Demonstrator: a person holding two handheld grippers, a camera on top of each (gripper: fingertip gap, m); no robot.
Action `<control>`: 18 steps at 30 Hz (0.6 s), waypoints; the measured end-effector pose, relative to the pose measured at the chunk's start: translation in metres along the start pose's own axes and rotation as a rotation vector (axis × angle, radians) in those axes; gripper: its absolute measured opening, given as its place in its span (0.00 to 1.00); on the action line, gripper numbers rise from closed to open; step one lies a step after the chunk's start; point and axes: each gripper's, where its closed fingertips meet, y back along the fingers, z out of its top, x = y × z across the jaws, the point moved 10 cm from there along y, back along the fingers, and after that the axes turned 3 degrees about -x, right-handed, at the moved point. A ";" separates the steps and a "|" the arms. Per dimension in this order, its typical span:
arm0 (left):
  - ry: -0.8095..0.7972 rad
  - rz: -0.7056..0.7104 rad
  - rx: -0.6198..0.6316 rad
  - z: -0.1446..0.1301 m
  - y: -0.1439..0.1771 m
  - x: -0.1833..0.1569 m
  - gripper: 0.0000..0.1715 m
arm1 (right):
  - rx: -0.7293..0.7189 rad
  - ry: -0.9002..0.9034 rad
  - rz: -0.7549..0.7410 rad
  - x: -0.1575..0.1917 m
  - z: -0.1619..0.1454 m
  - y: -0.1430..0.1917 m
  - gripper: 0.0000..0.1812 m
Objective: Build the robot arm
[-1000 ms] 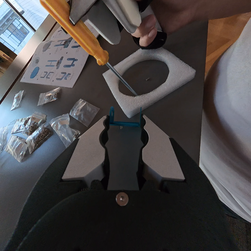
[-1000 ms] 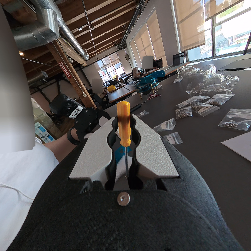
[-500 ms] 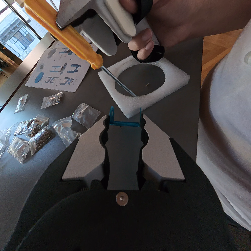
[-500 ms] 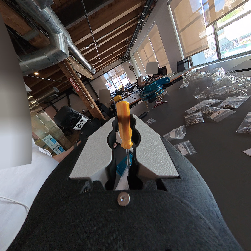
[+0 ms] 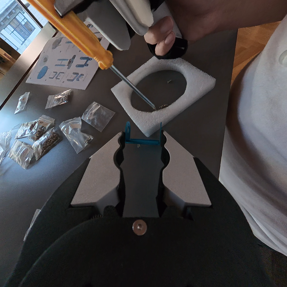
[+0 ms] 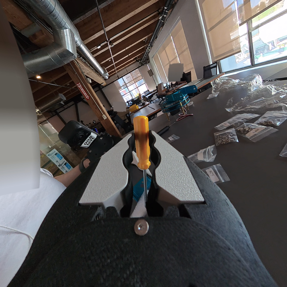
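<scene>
My left gripper [image 5: 142, 135] is shut on a small blue U-shaped metal bracket [image 5: 143, 139], held by its two upright ends above the dark table. My right gripper [image 6: 141, 135] is shut on an orange-handled screwdriver [image 6: 141, 144]. In the left wrist view the screwdriver [image 5: 87, 40] slants down from the right gripper [image 5: 111, 20]. Its tip is inside the hole of a white foam frame [image 5: 200, 87], right next to some small nuts [image 5: 163, 106]. A tiny screw [image 5: 169, 80] lies farther back in the hole.
An instruction sheet [image 5: 62, 66] and several small plastic bags of hardware [image 5: 42, 136] lie to the left. A person's white shirt [image 5: 256, 139] is close on the right. A blue assembled frame [image 6: 177, 101] and more bags [image 6: 245, 130] are farther along the table [image 6: 248, 178]. The grippers' ends are close to 12 cm from one another.
The screwdriver has swung lower and its tip has moved to the near edge of the foam hole, by the nuts. My left gripper still holds the blue bracket.
</scene>
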 end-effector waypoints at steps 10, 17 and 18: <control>0.078 -0.020 -0.136 0.006 0.011 0.008 0.26 | -0.084 -0.058 -0.086 -0.013 0.008 0.030 0.09; 0.082 -0.036 -0.196 0.017 0.009 0.011 0.26 | -0.041 -0.034 -0.200 -0.023 0.009 0.053 0.09; 0.077 -0.037 -0.201 0.018 0.008 0.011 0.26 | -0.052 -0.034 -0.197 -0.023 0.011 0.056 0.09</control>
